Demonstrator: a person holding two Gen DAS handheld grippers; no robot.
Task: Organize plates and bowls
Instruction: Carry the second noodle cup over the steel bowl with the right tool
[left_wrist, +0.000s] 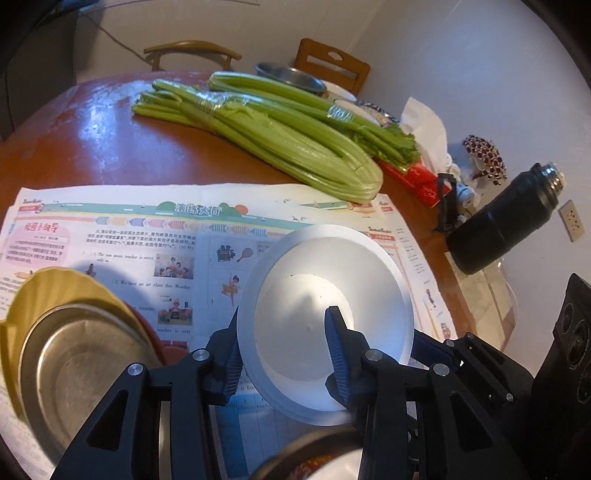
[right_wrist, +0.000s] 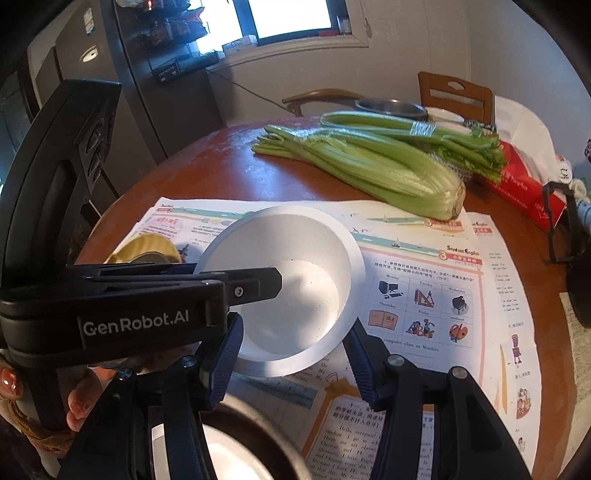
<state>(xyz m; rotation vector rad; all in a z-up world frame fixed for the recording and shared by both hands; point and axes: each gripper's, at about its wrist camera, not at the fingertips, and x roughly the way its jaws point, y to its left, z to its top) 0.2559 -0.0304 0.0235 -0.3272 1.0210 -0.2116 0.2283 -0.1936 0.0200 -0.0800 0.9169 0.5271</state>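
A white bowl (left_wrist: 314, 280) hangs tilted over the newspaper. My left gripper (left_wrist: 282, 321) is shut on its near rim, with one finger inside the bowl and the other outside. From the right wrist view the same bowl (right_wrist: 295, 240) sits just past my right gripper (right_wrist: 293, 328), which is open, its fingers either side of the bowl's near edge with nothing pinched. The left gripper's finger (right_wrist: 258, 284) reaches in from the left. A steel bowl (left_wrist: 81, 362) rests on a yellow scalloped plate (left_wrist: 62, 284) at the lower left.
Newspaper (right_wrist: 424, 266) covers the near part of the round wooden table (left_wrist: 92, 140). Celery bunches (left_wrist: 280, 136), a red tissue box (right_wrist: 517, 188), a black flask (left_wrist: 498, 221) and a steel basin (left_wrist: 291, 75) lie farther back. Another metal dish (right_wrist: 240, 454) sits under my right gripper.
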